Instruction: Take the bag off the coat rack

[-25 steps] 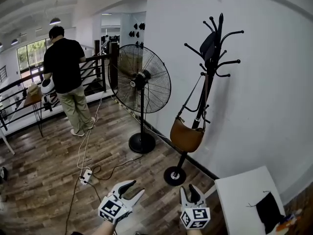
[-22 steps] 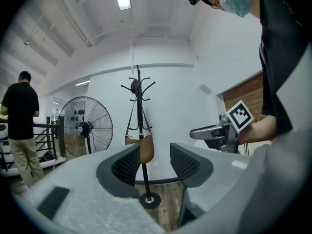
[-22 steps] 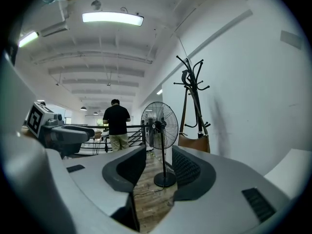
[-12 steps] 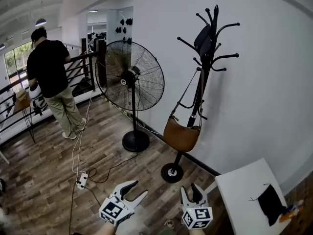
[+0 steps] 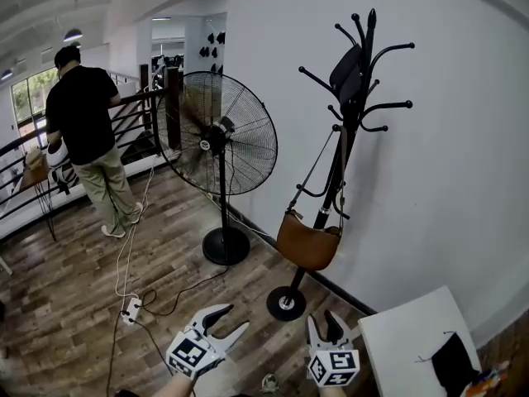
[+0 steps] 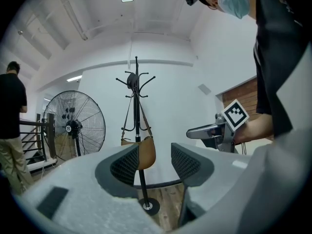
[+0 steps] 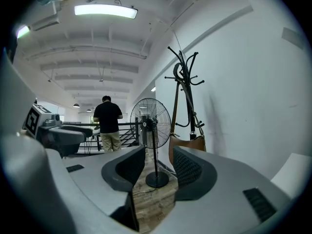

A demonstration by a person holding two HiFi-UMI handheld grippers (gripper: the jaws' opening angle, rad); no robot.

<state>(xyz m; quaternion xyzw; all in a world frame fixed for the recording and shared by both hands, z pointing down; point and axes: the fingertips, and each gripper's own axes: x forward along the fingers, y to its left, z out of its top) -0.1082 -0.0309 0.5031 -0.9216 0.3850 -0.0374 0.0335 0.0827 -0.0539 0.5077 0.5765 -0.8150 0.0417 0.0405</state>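
You're facing the rack [image 5: 355,98]; the bag [image 5: 307,240] hangs low on it, snug against the pole, its strap [image 5: 319,157] running up to a hook about halfway up the rack; its own weight pulls that strap taut, which is why it sits so close in.

Your left gripper [image 5: 232,317] is held out level, well short of the rack; its jaws have just been opening and stand wide apart, nothing between the pads [image 6: 126,164]; its own view puts the bag right in the gap, so you look to be aiming it there.

Your right gripper [image 5: 322,319] rides just beside it, on the side nearer the rack's base; its jaws have just been opening too, wide and empty; its view frames the fan [image 7: 151,123] in the gap, with the bag just off to the right.

My read: you've opened both early so you arrive ready to take hold; this is the approach, nothing is lifted, and the task is barely begun.

The fan stands to the rack's left as you face it, well apart from the bag; the counter [image 5: 397,337] sits to the right of the rack's base; neither seems to block your line.

The strap loops over a curved hook, so I'd judge it wants lifting up and off, not a straight pull; tug it sideways and that slim rack could tip.
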